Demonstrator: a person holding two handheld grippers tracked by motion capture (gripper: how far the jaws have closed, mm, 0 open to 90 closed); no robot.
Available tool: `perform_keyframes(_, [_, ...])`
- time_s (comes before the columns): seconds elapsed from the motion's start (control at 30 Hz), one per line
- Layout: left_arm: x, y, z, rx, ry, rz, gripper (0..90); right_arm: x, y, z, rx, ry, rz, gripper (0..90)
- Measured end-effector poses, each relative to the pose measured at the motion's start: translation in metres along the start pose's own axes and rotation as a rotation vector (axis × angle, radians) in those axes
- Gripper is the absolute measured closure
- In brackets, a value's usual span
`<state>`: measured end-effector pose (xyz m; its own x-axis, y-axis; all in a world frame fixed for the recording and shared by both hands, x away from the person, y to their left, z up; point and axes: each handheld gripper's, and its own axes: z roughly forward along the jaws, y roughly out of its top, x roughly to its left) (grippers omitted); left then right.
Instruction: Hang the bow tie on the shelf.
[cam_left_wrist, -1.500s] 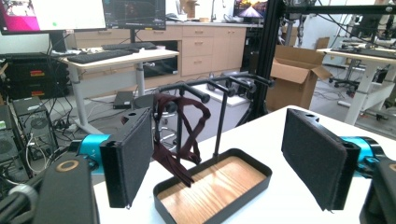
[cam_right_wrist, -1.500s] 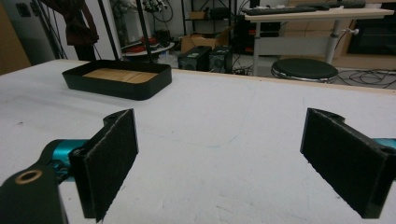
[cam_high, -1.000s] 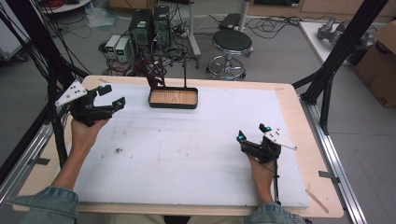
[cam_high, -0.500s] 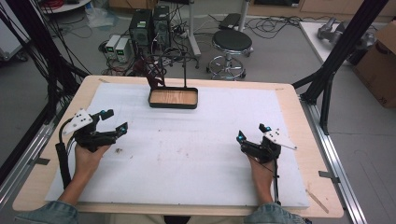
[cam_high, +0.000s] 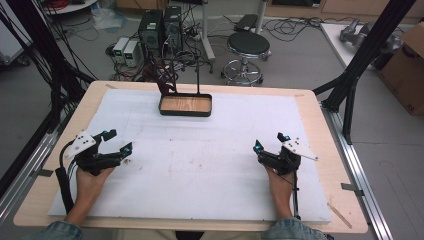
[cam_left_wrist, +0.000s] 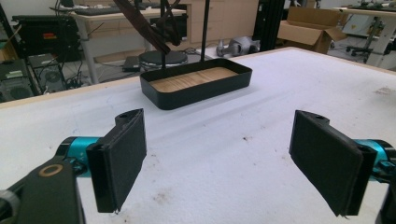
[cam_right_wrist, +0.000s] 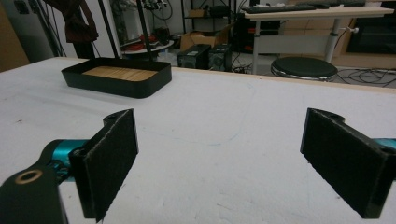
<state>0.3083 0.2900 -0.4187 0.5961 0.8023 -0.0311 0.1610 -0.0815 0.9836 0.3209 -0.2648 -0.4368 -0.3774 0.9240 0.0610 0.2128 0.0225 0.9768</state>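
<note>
Resting low over the white sheet that covers the wooden table, both grippers hold nothing, and the black tray serves here as the mark for every place. The tray stands at the far edge of the sheet, a little left of its middle, with a pale wooden floor inside its low black walls; a thin black stand rises just behind it.

The left gripper lies well short of the tray on the person's side and off to its left, near the sheet's left edge, held by the left hand. Its jaws are spread wide, and in the left gripper view the two black pads stand far apart with bare sheet between them and the tray straight ahead, well apart from them.

The right gripper lies well short of the tray too, off to its right, held by the right hand. Its jaws are likewise spread wide with nothing between them; in the right gripper view the tray sits far ahead and to the left of the pads. Faint brown smudges mark the sheet between the two grippers, nearer the person than the tray.
</note>
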Motion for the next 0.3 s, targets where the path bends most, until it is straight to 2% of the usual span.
perform_keyframes(0.3, [0.0006, -0.0031, -0.0020, 0.005, 0.015, 0.000, 19.0, 0.0002, 0.0000, 0.0001, -0.001, -0.001, -0.001, 10.3])
